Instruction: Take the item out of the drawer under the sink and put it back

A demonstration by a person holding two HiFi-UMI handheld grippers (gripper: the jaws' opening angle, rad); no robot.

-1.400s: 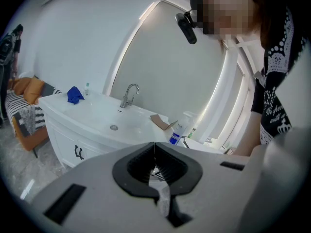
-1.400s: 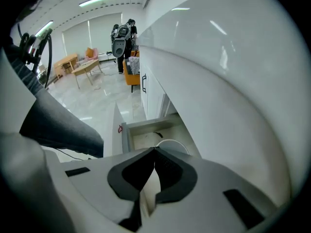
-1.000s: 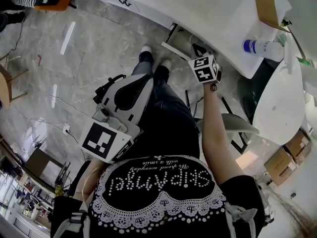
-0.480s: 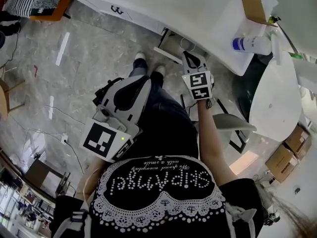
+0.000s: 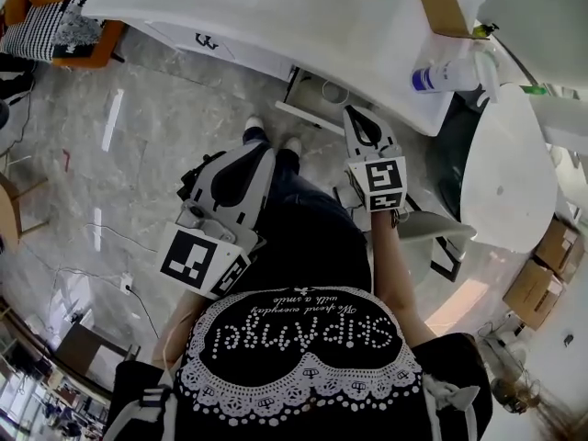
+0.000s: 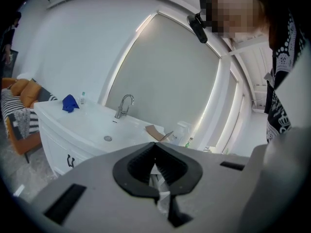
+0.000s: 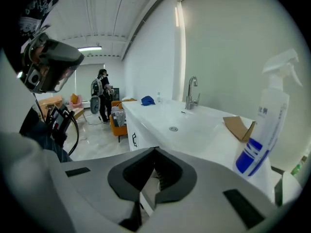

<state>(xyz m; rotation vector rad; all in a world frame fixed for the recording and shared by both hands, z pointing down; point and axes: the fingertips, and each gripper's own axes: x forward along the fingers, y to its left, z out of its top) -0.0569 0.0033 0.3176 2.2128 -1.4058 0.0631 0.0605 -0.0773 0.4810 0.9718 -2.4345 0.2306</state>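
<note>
Both pairs of jaws are closed tip to tip, with nothing gripped between them. In the head view the right gripper [image 5: 356, 116] points toward 12 o'clock, just short of the open drawer [image 5: 308, 116] under the white sink vanity [image 5: 367, 35]. The item inside the drawer is too small to make out. The left gripper [image 5: 255, 154] sits at the right gripper's 8 o'clock. A spray bottle [image 5: 446, 76] stands on the counter at the right gripper's 2 o'clock.

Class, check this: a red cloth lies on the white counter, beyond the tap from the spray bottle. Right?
The cloth is blue, not red; the right gripper view shows it. It does lie on the white counter, beyond the tap from the spray bottle.
</note>
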